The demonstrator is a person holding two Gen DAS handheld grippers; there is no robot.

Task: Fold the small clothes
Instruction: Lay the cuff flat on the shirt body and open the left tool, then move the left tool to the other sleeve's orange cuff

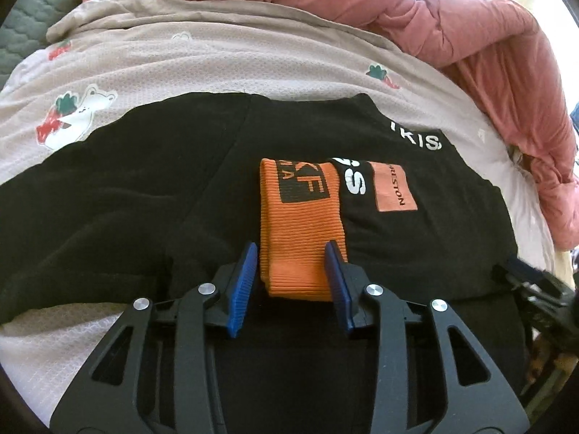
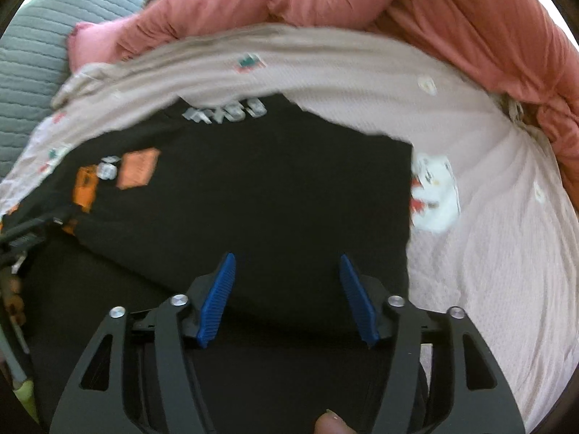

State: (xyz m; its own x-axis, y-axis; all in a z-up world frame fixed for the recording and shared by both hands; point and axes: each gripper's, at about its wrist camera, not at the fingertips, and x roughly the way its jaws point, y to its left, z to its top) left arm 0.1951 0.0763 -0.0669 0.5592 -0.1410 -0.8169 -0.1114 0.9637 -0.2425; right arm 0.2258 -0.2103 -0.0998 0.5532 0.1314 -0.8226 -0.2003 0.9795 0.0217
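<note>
A black garment with white lettering and an orange patch lies spread on the bed. Its ribbed orange cuff lies on top near the middle. My left gripper is open, its blue pads either side of the cuff's near end, not closed on it. In the right wrist view the same black garment fills the middle, the orange cuff far left. My right gripper is open and empty just above the garment's near right part.
A beige bedsheet with strawberry and bear prints covers the bed. A bunched pink quilt lies along the back and right. A grey quilted cover shows at the far left. The other gripper shows at the right edge.
</note>
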